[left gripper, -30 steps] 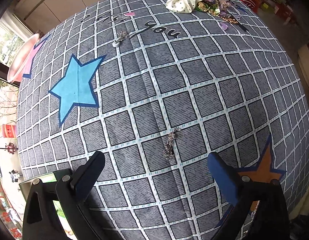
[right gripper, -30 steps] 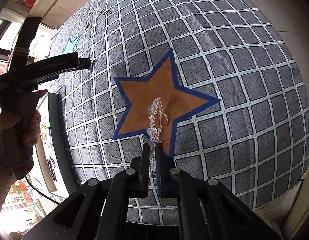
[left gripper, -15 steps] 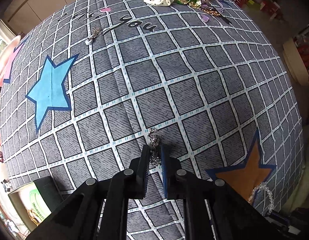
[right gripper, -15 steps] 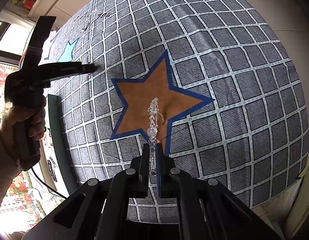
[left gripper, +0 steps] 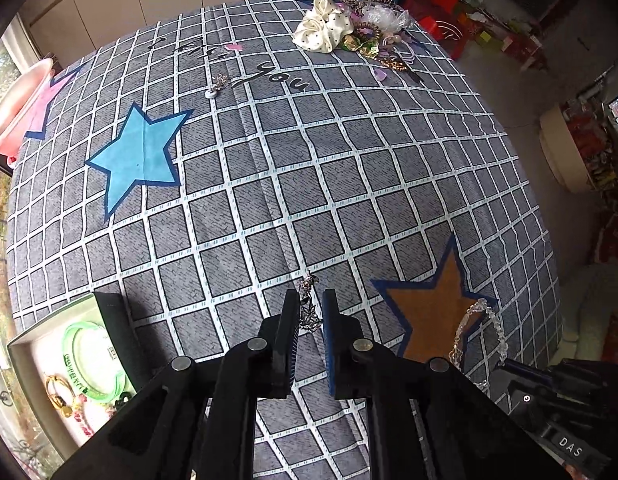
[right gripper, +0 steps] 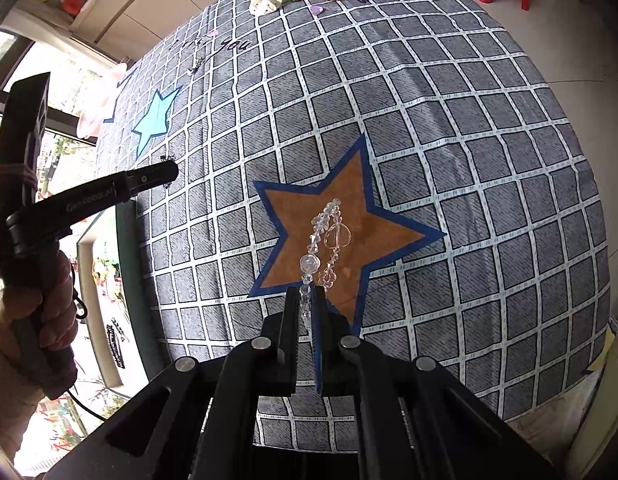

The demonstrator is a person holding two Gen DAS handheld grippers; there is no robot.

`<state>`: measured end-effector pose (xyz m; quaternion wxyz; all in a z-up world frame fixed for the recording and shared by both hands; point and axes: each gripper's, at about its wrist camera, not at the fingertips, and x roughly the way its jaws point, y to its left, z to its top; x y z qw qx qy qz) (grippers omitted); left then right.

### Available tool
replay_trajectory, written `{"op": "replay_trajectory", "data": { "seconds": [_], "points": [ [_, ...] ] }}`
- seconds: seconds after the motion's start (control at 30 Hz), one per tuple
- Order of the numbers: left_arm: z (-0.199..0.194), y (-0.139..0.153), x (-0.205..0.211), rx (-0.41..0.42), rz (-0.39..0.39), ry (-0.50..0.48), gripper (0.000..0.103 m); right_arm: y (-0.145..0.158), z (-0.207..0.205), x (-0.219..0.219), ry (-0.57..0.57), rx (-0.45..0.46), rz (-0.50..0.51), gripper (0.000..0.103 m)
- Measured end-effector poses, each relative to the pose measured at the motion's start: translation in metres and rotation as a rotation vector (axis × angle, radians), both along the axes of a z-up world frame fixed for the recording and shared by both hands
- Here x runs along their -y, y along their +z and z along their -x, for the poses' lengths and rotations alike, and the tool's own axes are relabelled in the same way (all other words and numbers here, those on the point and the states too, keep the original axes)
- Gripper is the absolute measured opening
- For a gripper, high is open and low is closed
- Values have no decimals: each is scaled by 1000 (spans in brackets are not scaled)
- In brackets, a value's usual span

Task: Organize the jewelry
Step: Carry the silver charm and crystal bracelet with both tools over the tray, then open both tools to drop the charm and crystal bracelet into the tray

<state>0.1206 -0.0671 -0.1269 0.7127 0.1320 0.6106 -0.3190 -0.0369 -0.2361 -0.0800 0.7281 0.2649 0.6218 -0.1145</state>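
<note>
Left tongs (left gripper: 311, 312) narrow, pinched on a small silver chain piece (left gripper: 309, 307). It is dark silver, ornate links, bunched. Its long axis runs along the fingers, free end poking out past the tips over the grey checked cloth (left gripper: 293, 184) that covers the surface.

Right tongs (right gripper: 306, 307) nearly fully closed on one end of a clear crystal bead bracelet (right gripper: 323, 246). Bracelet is a folded loop of transparent faceted beads with one larger round bead and a clear heart-shaped charm. Long axis points straight away from the tongs; the loop extends over the orange star (right gripper: 345, 236) printed on the cloth. Whether the far end touches the cloth: cannot tell.

In the right wrist view, the left hand (right gripper: 49, 304) grips the left tool's handle, near the surface's left edge.

Open jewelry box (left gripper: 69, 360) sits at the near-left edge, green bangle (left gripper: 91, 356) and gold pieces inside. Pile of scrunchies and hair accessories (left gripper: 349, 32) at the far side. Another small silver piece (left gripper: 217, 86) lies by the "you" lettering, beyond the blue star (left gripper: 139, 156).
</note>
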Motion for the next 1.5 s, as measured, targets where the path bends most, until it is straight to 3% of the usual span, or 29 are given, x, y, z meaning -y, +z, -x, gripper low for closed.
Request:
{"op": "replay_trajectory", "data": {
  "seconds": [0.2,0.37,0.5,0.6,0.67,0.8,1.17,1.5],
  "points": [
    [8,3,-33,16,3,36,19,6,-18,-24,59,10,2,6],
    [13,24,-63,32,8,83,19,12,-34,-57,137,20,7,6],
    [20,12,-97,45,12,128,19,16,-46,-88,216,32,3,6],
    [29,22,-118,49,23,172,19,18,-55,-115,284,38,-7,6],
    [37,51,-141,49,24,205,19,18,-60,-134,332,41,-14,6],
    [50,56,-184,38,23,277,18,16,-70,-175,435,40,-34,6],
    [80,21,-267,-30,-41,444,18,-9,-78,-268,686,-10,-108,6],
    [93,-19,-280,-78,-112,450,19,-59,-77,-310,782,-118,-115,6]
  ]
}}
